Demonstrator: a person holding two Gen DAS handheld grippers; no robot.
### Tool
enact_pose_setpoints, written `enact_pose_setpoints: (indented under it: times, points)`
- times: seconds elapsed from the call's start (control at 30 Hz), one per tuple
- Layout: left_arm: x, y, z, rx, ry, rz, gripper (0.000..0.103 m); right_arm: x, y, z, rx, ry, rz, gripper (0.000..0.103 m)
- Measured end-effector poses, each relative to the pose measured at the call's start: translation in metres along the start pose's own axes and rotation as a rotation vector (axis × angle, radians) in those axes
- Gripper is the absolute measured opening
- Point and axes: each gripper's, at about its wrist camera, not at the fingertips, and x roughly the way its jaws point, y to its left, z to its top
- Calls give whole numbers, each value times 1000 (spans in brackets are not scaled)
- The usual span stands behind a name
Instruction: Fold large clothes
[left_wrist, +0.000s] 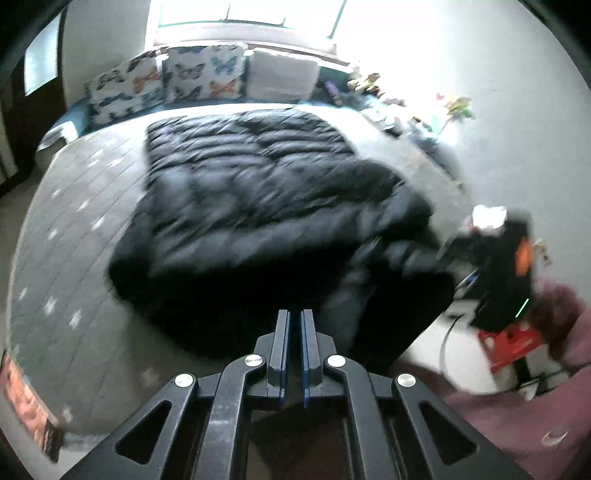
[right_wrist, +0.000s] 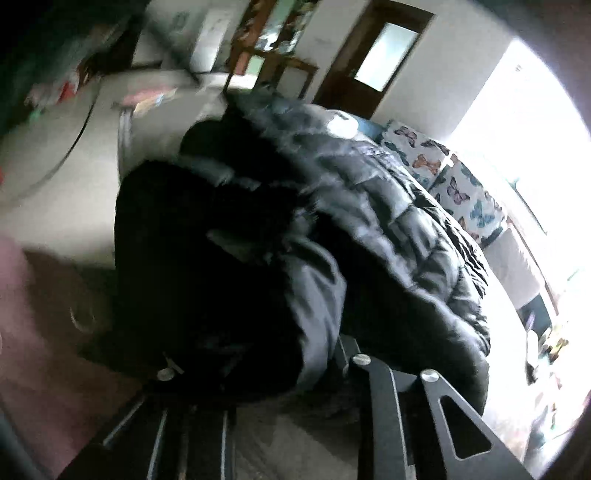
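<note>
Nearest the left wrist camera, the left claw (left_wrist: 294, 325) has its blue-edged fingers (left_wrist: 283, 343) drawn together with nothing between them; beyond it a black puffer jacket (left_wrist: 240, 192) lies spread on the grey bed (left_wrist: 74, 221), its right side folded over toward the middle; butterfly pillows (left_wrist: 166, 81) line the far edge under a bright window (left_wrist: 251, 11). At right, the right claw (left_wrist: 448, 254) meets a dark sleeve end, blurred. From the right wrist view, jacket cloth bunches over the right claw and hides its fingertips; the cloth looks pinched there, but I cannot tell for sure; a door (right_wrist: 373, 59) stands far behind.
</note>
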Motion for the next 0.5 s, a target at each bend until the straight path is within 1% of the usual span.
enact_pose_setpoints:
  times: [0.07, 0.13, 0.2, 0.23, 0.33, 0.37, 0.47, 0.5]
  points:
    - [-2, 12, -18, -1, 11, 63, 6, -7, -20, 14, 83, -21, 30, 23]
    - [7, 15, -30, 13, 23, 114, 6, -12, -33, 23, 139, -39, 48, 22]
    - [16, 16, -42, 56, 20, 186, 6, -18, -45, 31, 194, -56, 68, 21]
    - [21, 15, -46, 79, 11, 210, 6, -18, -50, 36, 220, -60, 78, 21]
    - [34, 4, -55, 175, -66, 288, 6, -23, -65, 42, 290, -77, 90, 20]
    - [38, 0, -58, 204, -89, 298, 6, -23, -69, 43, 317, -81, 96, 20]
    - [46, -11, -63, 317, -195, 339, 6, -21, -81, 50, 360, -92, 99, 20]
    - [48, -13, -62, 343, -214, 350, 6, -19, -86, 52, 364, -92, 99, 20]
